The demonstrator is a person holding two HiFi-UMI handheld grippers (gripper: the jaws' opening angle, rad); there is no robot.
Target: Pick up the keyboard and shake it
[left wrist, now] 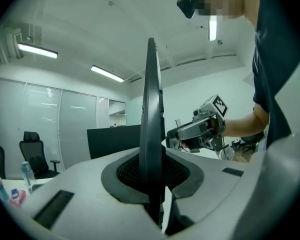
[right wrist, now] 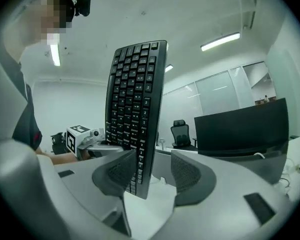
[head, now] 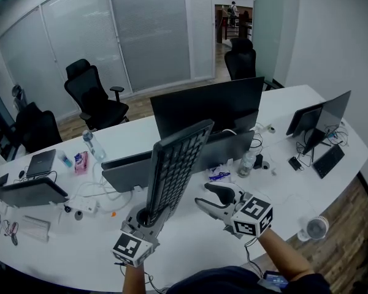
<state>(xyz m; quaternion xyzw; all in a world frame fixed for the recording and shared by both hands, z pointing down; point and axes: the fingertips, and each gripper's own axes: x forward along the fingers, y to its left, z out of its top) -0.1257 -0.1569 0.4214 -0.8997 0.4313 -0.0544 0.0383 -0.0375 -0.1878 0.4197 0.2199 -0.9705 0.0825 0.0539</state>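
Head view: keyboard point(head: 175, 173) stands on end mid-frame, my left gripper point(head: 148, 216) pinching its bottom edge; right gripper point(head: 203, 195) is spread wide, lower right of it, holding nothing

Left gripper view: jaws clamp only that thin edge, so I'd shake gently

Right gripper view: keyboard looks like it's between my jaws, but head view shows a gap

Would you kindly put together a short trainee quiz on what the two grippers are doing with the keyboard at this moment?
1. True or false: the keyboard lies flat.
2. How do the jaws of the right gripper stand?
3. Which gripper is clamped on the keyboard? A) the left gripper B) the right gripper C) both

Key: 1 false, it is held upright on end; 2 open, gripping nothing; 3 A.
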